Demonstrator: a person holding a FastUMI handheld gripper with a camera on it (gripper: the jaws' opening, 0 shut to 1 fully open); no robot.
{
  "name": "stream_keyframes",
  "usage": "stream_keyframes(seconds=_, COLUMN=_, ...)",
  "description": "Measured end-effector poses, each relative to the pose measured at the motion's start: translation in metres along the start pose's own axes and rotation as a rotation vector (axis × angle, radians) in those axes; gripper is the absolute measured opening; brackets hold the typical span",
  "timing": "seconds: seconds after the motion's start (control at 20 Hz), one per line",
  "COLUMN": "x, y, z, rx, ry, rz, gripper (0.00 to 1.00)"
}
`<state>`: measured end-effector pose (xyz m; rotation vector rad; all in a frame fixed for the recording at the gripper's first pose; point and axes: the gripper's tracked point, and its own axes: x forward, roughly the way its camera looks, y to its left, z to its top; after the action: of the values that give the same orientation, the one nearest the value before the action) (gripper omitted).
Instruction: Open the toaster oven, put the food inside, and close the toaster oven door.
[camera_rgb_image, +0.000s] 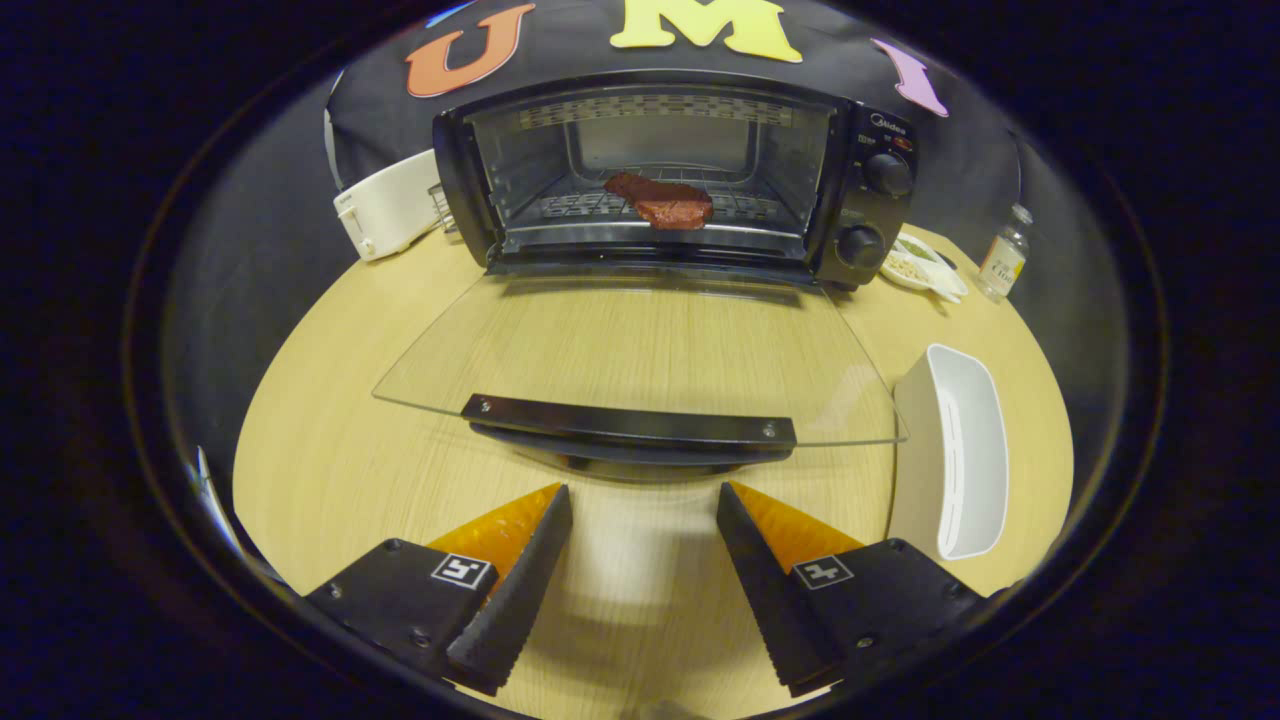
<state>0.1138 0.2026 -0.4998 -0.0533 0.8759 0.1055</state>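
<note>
Toaster oven (670, 175): black, standing at the far side of the table, its mouth facing the gripper; two knobs (875, 205) sit one above the other on its panel, on the right of the oven's mouth.
Door (640, 350): glass, swung fully down and lying flat out from the oven's front toward the gripper; its dark handle bar (628, 425) runs along the edge farthest from the oven.
Food (662, 203): a reddish-brown piece lying on the wire rack inside the oven, near the front of the rack and about mid-width.
Gripper (645, 505): low over the table on the near side of the oven door, just short of the handle bar.
Jaws: spread wide, nothing between them, touching neither door nor handle.
Table (330, 420): light wood grain, carrying the oven and everything around it.
White tray (955, 460): long and empty, beside the right edge of the open oven door.
White appliance (385, 205): just to the left of the oven, close to its side.
Small dish (925, 265): to the right of the oven, near its lower knob.
Bottle (1003, 255): clear, labelled, farther right of the oven, beyond the dish.
</note>
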Motion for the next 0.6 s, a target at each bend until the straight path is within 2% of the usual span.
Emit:
stream_keyframes(seconds=0.3, x=-0.004, y=0.002, z=0.009, rx=0.012, ry=-0.003, rz=0.009, gripper=0.94)
stream_keyframes(seconds=0.6, x=-0.028, y=0.002, z=0.041, rx=-0.003, ry=-0.059, rz=0.018, gripper=0.95)
